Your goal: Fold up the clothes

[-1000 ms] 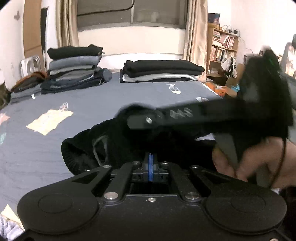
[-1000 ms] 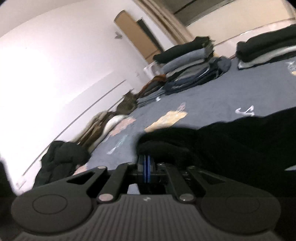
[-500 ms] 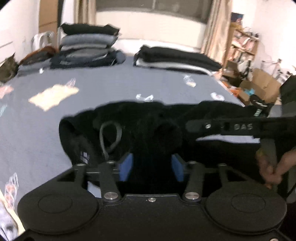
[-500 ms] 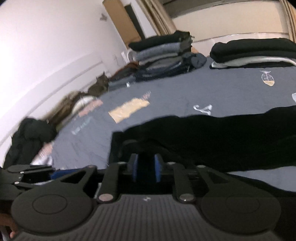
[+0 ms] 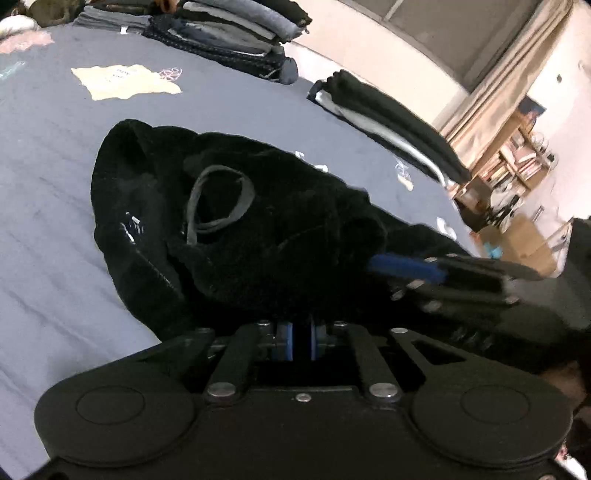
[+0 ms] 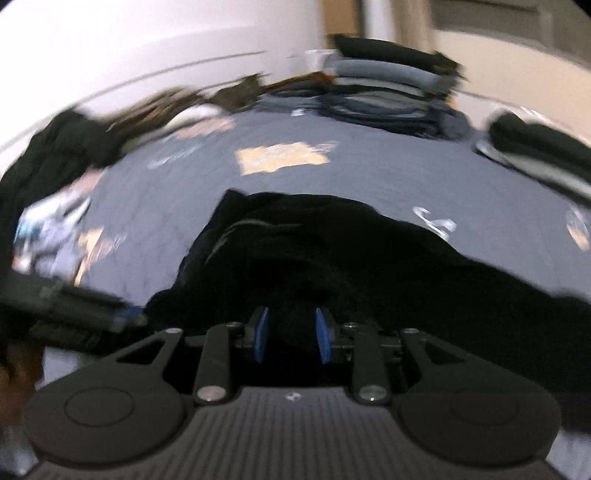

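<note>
— Tongs first: how many, and how do they stand?

— Two. On the left gripper (image 5: pixel 301 341) the blue pads are closing, almost together, with the near edge of the black fleece garment (image 5: pixel 277 229) pinched between them. On the right gripper (image 6: pixel 291 334) the pads stand partly apart, with black cloth bulging into the gap. I cannot tell whether they press on it.

— Where does the garment lie?

— It is crumpled on the near part of the blue-grey quilted bed cover (image 5: pixel 55 184), and it is the only loose piece there. One grey cord loop (image 5: pixel 221 199) lies on top of it.

— And the folded things?

— Two stacks at the far edge: a tall pile of grey and dark clothes (image 5: pixel 236 33) on the left, and a low black pile with a pale layer (image 5: pixel 388 110) to its right.

— What does only one camera show?

— The left camera alone shows the wooden bookshelf (image 5: pixel 517 155), far right. The right camera alone shows a dark heap of clothing (image 6: pixel 62 144), far left. Each camera catches the other tool from the side.

— Is anything unclear?

— The right view is smeared, so the garment's (image 6: pixel 369 251) folds merge into one black mass. Its right end runs out of the picture.
</note>
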Demonstrator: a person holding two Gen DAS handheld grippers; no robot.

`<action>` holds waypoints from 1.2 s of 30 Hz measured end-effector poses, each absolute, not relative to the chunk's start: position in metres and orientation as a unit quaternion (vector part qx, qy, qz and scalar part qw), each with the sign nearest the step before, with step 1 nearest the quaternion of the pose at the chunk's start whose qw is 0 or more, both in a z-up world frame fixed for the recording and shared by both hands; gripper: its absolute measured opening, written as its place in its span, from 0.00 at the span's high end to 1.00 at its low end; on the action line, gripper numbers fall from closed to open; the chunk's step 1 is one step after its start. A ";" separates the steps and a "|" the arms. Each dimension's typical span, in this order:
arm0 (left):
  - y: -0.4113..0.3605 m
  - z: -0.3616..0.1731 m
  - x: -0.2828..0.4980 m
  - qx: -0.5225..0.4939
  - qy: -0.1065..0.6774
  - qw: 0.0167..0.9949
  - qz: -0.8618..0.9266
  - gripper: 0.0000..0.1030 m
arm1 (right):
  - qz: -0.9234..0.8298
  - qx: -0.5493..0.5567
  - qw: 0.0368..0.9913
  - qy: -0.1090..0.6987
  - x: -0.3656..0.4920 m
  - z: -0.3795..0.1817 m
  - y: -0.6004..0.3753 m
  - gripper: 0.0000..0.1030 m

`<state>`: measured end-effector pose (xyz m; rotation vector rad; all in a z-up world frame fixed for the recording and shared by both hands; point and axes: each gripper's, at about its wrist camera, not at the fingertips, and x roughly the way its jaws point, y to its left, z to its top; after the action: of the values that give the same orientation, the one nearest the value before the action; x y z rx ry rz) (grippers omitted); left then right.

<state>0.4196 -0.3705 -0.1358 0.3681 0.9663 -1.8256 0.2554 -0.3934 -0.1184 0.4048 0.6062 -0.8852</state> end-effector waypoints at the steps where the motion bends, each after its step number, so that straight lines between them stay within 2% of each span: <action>1: -0.365 -0.129 0.426 0.152 0.389 0.497 -0.760 0.93 | -0.406 0.182 0.844 0.298 0.262 -0.119 -0.395 0.74; 5: -0.343 -0.095 0.460 0.176 0.329 0.510 -0.775 0.94 | -0.387 0.175 0.855 0.299 0.282 -0.118 -0.402 0.74; 9: -0.329 -0.070 0.491 0.229 0.267 0.526 -0.774 0.95 | -0.365 0.213 0.864 0.273 0.298 -0.116 -0.404 0.74; 13: -0.328 -0.070 0.511 0.310 0.218 0.537 -0.753 0.94 | -0.319 0.254 0.875 0.259 0.323 -0.117 -0.394 0.74; 15: -0.332 -0.079 0.519 0.328 0.234 0.537 -0.741 0.94 | -0.300 0.278 0.878 0.249 0.332 -0.116 -0.388 0.74; 16: -0.335 -0.084 0.521 0.339 0.251 0.533 -0.733 0.91 | -0.294 0.285 0.878 0.248 0.334 -0.115 -0.385 0.73; 17: -0.337 -0.090 0.522 0.351 0.268 0.529 -0.725 0.85 | -0.294 0.287 0.877 0.250 0.336 -0.114 -0.381 0.73; 18: -0.334 -0.091 0.522 0.358 0.277 0.528 -0.718 0.84 | -0.293 0.287 0.876 0.253 0.336 -0.112 -0.377 0.73; 24: -0.285 -0.072 0.533 0.259 0.321 0.571 -0.710 0.81 | -0.322 0.295 0.869 0.234 0.284 -0.085 -0.351 0.68; 25: -0.276 -0.073 0.526 0.241 0.326 0.565 -0.718 0.76 | -0.331 0.289 0.867 0.236 0.274 -0.082 -0.348 0.68; 26: -0.275 -0.074 0.517 0.237 0.328 0.558 -0.725 0.65 | -0.341 0.284 0.863 0.239 0.264 -0.081 -0.347 0.68; 28: -0.277 -0.087 0.489 0.250 0.320 0.540 -0.737 0.58 | -0.363 0.279 0.852 0.255 0.250 -0.086 -0.348 0.68; 32: -0.299 -0.107 0.442 0.255 0.286 0.535 -0.753 0.58 | -0.390 0.266 0.836 0.281 0.239 -0.092 -0.350 0.68; 36: -0.324 -0.121 0.421 0.242 0.283 0.540 -0.755 0.58 | -0.365 0.232 0.850 0.302 0.259 -0.093 -0.359 0.68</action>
<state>0.4210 -0.3236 -0.1214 0.5743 0.6734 -1.7952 0.2593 -0.3585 -0.0927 0.4895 0.6353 -0.7682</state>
